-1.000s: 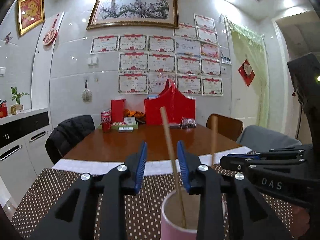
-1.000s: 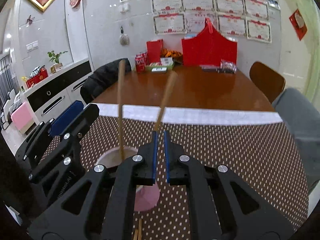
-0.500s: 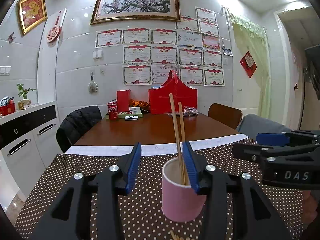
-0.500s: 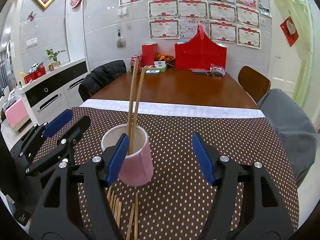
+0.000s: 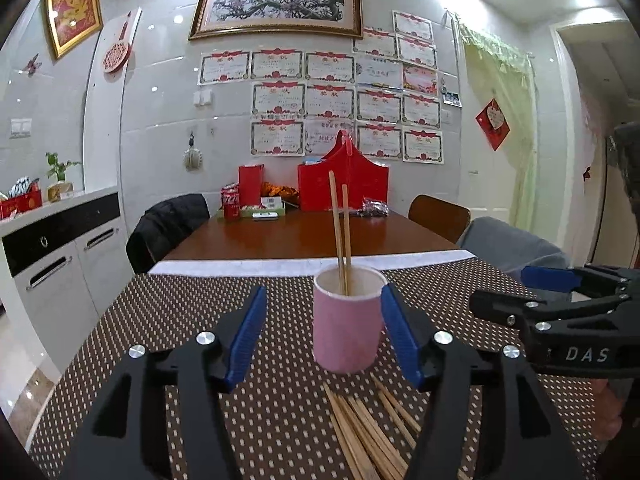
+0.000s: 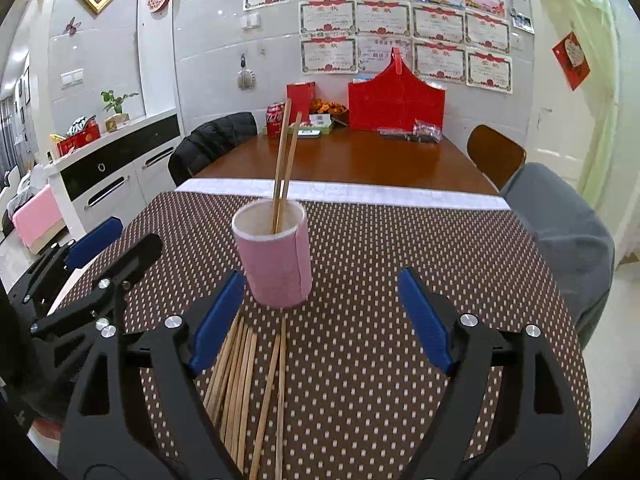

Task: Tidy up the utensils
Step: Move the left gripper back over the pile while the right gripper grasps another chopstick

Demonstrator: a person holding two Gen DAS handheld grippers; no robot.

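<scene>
A pink cup (image 5: 346,326) (image 6: 275,257) stands upright on the dotted mat, with two wooden chopsticks (image 5: 342,232) (image 6: 283,168) leaning inside it. Several loose chopsticks (image 5: 368,424) (image 6: 244,380) lie flat on the mat in front of the cup. My left gripper (image 5: 323,336) sits just short of the cup, its jaws opening with nothing pressed between the pads. My right gripper (image 6: 322,316) is back from the cup and a little to its right, jaws opening wide and empty. Each gripper shows at the side of the other's view.
The brown dotted mat (image 6: 380,248) covers the near end of a wooden table (image 5: 304,236). Red boxes (image 5: 344,184), a can (image 5: 231,202) and snacks stand at the far end. Chairs (image 6: 494,154) flank the table; a cabinet (image 5: 60,248) lines the left wall.
Both grippers let go of their chopsticks, which now stand in the cup, then drew back from it with jaws widening. The loose chopsticks on the mat came into view.
</scene>
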